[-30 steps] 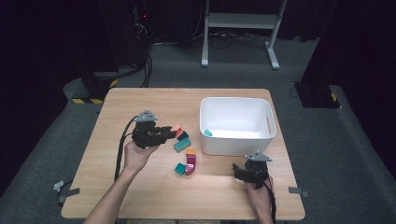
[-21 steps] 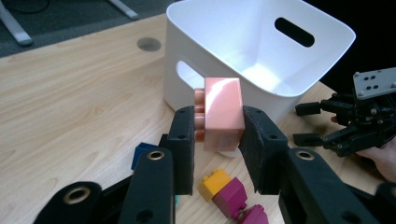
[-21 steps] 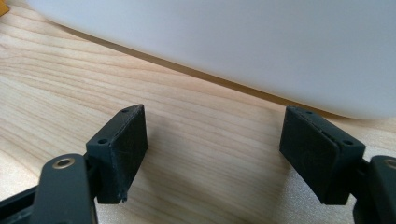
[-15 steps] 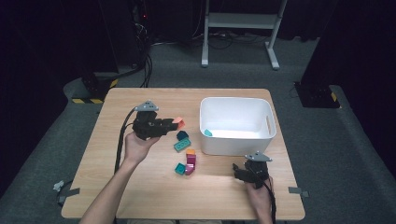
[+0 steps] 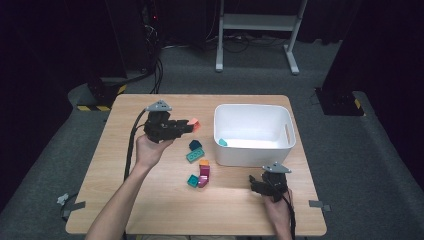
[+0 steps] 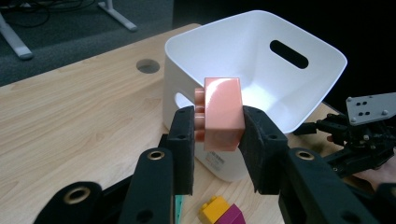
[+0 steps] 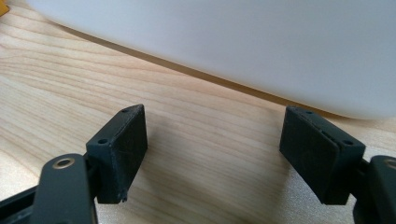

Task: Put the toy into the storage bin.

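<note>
Loose blocks on the wooden table, just below and ahead of the left gripper: dark teal block, green block touching it. Nearer the person, between the left gripper and the right gripper: orange block on magenta block, teal block beside them. Round hole in the tabletop, far ahead of the left gripper. Well beyond both grippers, on grey carpet: white metal stand, black cables, yellow-black striped base.

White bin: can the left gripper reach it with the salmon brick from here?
Probably yes. The left gripper holds the salmon brick above the table, and nothing stands between it and the white bin.
</note>
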`<state>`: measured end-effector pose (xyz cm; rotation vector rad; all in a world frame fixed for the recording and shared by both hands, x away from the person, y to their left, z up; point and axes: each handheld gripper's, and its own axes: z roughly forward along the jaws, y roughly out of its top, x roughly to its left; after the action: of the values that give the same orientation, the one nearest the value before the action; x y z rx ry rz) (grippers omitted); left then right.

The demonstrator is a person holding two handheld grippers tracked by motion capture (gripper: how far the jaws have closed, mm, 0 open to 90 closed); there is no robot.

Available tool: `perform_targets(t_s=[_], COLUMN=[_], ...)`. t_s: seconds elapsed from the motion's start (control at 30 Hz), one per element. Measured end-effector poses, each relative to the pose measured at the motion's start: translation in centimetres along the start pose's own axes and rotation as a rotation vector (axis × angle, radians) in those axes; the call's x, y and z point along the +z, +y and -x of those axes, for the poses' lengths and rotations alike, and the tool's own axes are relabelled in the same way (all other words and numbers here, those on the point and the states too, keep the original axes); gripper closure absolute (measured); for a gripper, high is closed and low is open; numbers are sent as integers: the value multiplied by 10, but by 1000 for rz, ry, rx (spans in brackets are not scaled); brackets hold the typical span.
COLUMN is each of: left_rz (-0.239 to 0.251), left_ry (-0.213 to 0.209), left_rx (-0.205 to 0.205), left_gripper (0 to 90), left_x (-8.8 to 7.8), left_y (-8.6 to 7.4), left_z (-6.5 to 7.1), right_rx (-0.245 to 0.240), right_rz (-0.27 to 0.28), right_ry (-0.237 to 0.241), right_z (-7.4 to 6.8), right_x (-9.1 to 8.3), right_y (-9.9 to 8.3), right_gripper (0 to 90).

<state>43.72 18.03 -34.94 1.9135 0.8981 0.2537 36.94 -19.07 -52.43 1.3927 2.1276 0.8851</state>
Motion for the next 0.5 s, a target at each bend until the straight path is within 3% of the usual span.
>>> perform_targets(t_s=[0.5], left_rz=[1], left_ry=[-36], left_rx=[27], left_gripper=[659], left_x=[19], left_y=[26], left_z=[12], right_rx=[0], right_rz=[0], right_ry=[0], right_z=[0], right_x=[0], right_y=[0], right_gripper=[230])
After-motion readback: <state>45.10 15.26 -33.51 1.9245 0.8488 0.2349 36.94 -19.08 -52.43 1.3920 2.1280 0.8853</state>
